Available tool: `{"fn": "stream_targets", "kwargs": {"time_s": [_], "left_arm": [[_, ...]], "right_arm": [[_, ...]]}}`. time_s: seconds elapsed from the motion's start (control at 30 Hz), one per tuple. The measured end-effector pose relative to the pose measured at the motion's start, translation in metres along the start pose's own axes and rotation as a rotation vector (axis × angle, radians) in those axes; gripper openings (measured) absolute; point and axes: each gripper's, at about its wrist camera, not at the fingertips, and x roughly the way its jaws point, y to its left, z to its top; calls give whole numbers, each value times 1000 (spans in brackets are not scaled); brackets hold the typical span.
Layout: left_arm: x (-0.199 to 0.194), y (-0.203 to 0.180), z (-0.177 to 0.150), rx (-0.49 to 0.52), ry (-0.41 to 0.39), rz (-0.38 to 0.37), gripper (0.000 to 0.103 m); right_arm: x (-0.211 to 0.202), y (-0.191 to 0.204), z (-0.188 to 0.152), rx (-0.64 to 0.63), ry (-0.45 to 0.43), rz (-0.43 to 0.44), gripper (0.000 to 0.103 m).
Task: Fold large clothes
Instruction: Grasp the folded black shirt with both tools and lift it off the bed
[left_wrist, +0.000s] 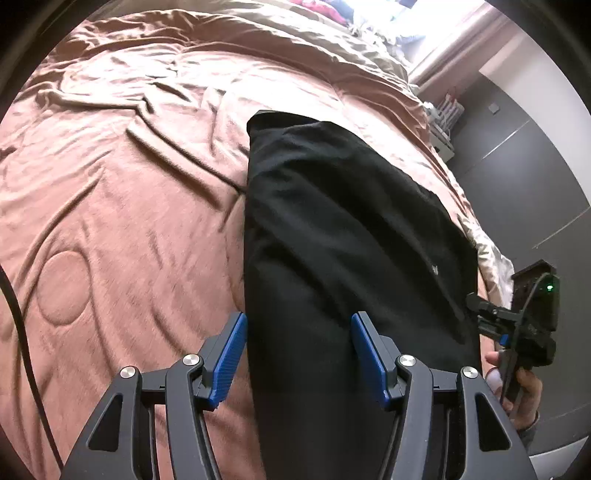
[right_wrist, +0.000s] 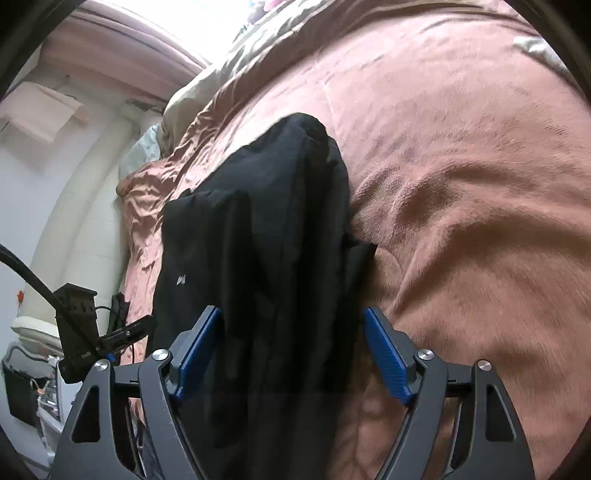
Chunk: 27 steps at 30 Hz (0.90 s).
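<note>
Garment on the bed near one side edge

The folded garment lies lengthwise on the bed, close to its side edge. The left gripper and right gripper hang over its near end, side by side, jaws apart.

Near end of the black garment cut off by the lower edge in both wrist views, hidden partly behind the blue pads of the left gripper. Small pale mark on the garment too small to read; items piled at the far end of the bed washed out by window glare and not identifiable. Hand on the other gripper half covered by its black body, sleeve cut by the frame's dark rim.
</note>
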Motion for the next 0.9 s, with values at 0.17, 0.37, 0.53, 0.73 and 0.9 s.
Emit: {"fn": "stream_targets", "kwargs": {"time_s": [0.17,0.37,0.53,0.73,0.9], "left_arm": [[6,-8,8,30,-1,7,60],[7,-25,8,90,-7,12,52],[8,-35,12,128,-2,38,52],[11,-14,12,36,-8,-5,52],[11,3,16,-82,1,-43,46]], "right_arm": [[2,-15,6,43,14,58,80],[6,-29,12,86,18,184,80],[14,-30,14,58,51,183,80],[18,-29,20,52,69,198,32],[3,-10,19,-11,25,158,16]]}}
